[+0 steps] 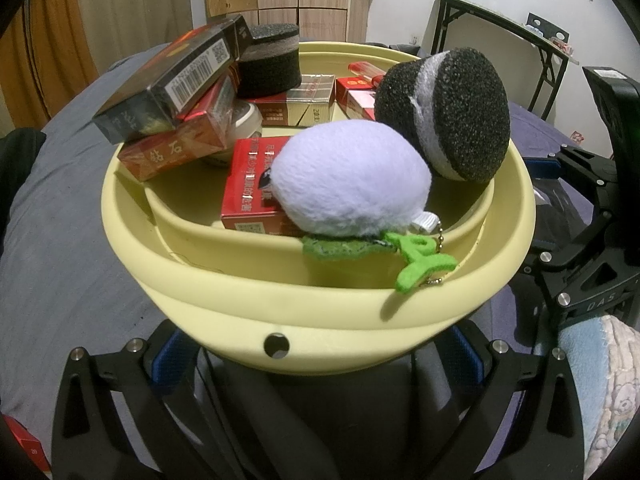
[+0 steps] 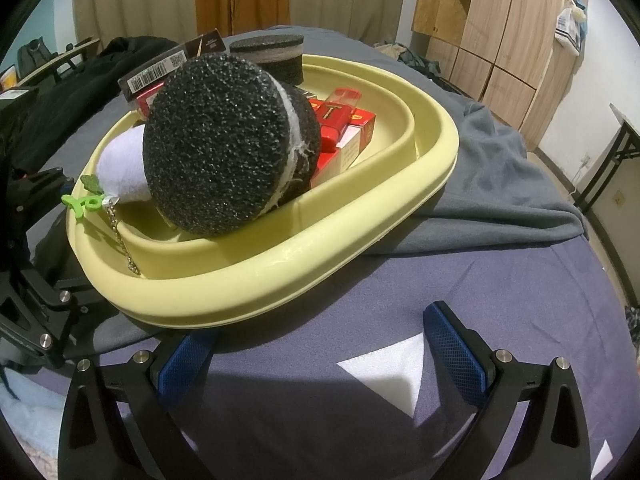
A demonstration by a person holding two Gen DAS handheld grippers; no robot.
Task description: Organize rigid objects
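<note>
Your yellow basin (image 1: 248, 312) sits piled high on the bed right at your left gripper (image 1: 316, 356), fingers spread wide around its near wall, right gripper (image 2: 328, 348) open and empty beside it; stiff, light plastic, top-heavy, so pinch that rim.

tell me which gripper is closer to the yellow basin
Left. The left gripper sits right at the yellow basin, its rim between the jaws. The right gripper is open just short of the rim, off to the side.
</note>
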